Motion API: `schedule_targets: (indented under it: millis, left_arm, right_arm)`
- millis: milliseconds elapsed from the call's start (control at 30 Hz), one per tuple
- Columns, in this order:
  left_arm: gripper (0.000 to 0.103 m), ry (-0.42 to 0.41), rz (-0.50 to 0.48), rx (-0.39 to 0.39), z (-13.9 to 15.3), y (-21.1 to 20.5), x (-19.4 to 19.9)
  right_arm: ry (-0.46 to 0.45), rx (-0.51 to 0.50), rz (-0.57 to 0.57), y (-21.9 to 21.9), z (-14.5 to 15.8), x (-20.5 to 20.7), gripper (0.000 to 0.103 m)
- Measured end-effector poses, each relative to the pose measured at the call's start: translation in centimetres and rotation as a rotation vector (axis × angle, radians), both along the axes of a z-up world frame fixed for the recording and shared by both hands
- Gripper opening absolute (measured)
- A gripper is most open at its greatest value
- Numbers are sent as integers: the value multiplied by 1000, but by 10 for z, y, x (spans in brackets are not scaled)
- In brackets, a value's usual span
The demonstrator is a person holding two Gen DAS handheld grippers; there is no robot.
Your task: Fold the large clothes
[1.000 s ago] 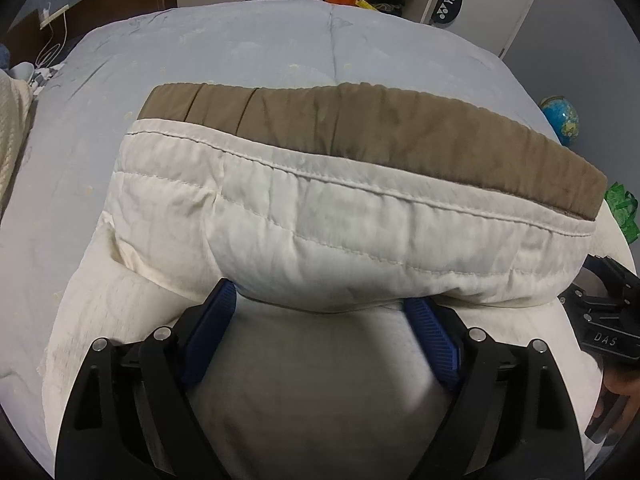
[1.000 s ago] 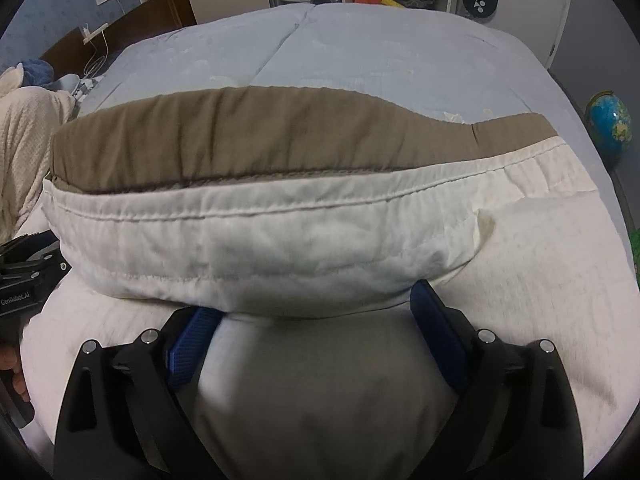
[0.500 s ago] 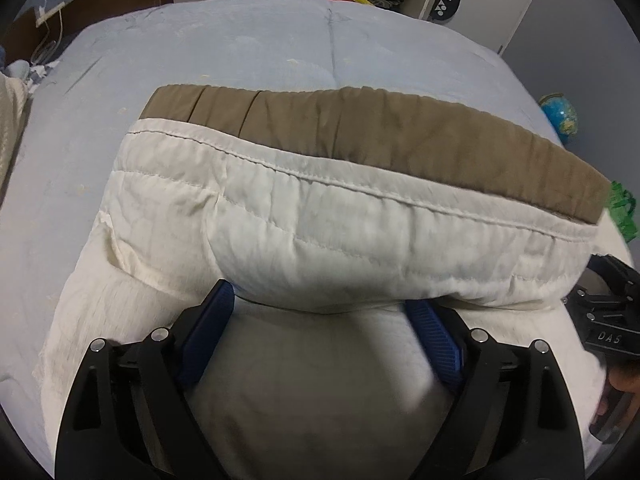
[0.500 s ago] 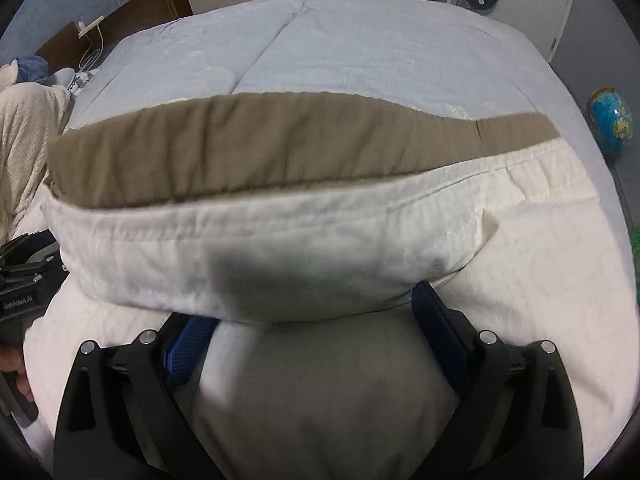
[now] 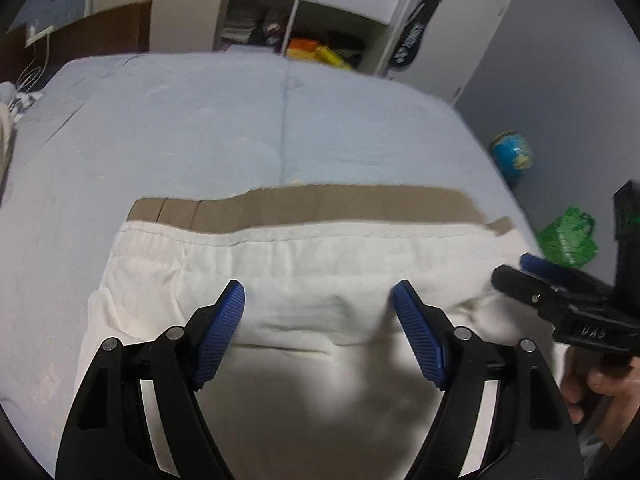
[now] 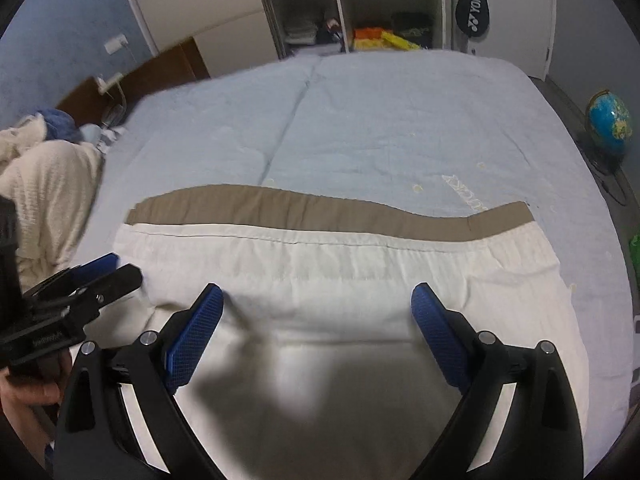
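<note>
A large cream cloth point(image 5: 312, 264) with a brown band point(image 5: 320, 208) along its far edge lies folded flat on the light blue bed; it also shows in the right wrist view point(image 6: 340, 264) with its brown band point(image 6: 304, 212). My left gripper point(image 5: 319, 300) is open and empty above the cloth's near part. My right gripper point(image 6: 318, 304) is open and empty too, also above the near part. The right gripper shows at the right edge of the left wrist view point(image 5: 560, 300). The left gripper shows at the left edge of the right wrist view point(image 6: 76, 292).
The blue bed cover point(image 6: 360, 128) stretches beyond the cloth. A cream blanket point(image 6: 44, 184) lies at the left. Shelves and a wardrobe point(image 6: 360, 20) stand behind the bed. A globe point(image 6: 608, 120) and a green bag point(image 5: 568, 236) are on the floor at the right.
Both grippers have let go of the folded-over cloth edge and pulled back and up. The cloth now lies flat on the bed.
</note>
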State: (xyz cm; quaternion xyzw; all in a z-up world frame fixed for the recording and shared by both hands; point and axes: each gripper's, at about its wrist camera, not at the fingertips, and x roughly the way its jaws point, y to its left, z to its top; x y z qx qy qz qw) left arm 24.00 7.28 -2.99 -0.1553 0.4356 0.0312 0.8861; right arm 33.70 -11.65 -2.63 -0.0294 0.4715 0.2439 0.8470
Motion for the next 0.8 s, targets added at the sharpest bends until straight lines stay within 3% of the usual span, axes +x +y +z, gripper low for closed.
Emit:
schedule_targets:
  millis: [100, 267, 333, 600, 667, 800]
  left_arm:
    - [76, 65, 63, -16, -20, 15, 6]
    - [75, 111, 182, -61, -34, 66, 3]
    - [68, 131, 201, -95, -43, 82, 0]
    - [66, 151, 217, -81, -41, 95, -8]
    - [68, 147, 216, -97, -40, 100, -14]
    - [85, 131, 209, -119, -31, 96, -37]
  right_arm:
    - [61, -54, -25, 12, -19, 24, 91]
    - [118, -8, -47, 6, -28, 48, 91]
    - [135, 5, -49, -1, -30, 55, 91]
    - [163, -12, -159, -61, -31, 60, 92]
    - [153, -13, -187, -80, -26, 53, 92]
    - [123, 18, -218, -116, -12, 26, 92]
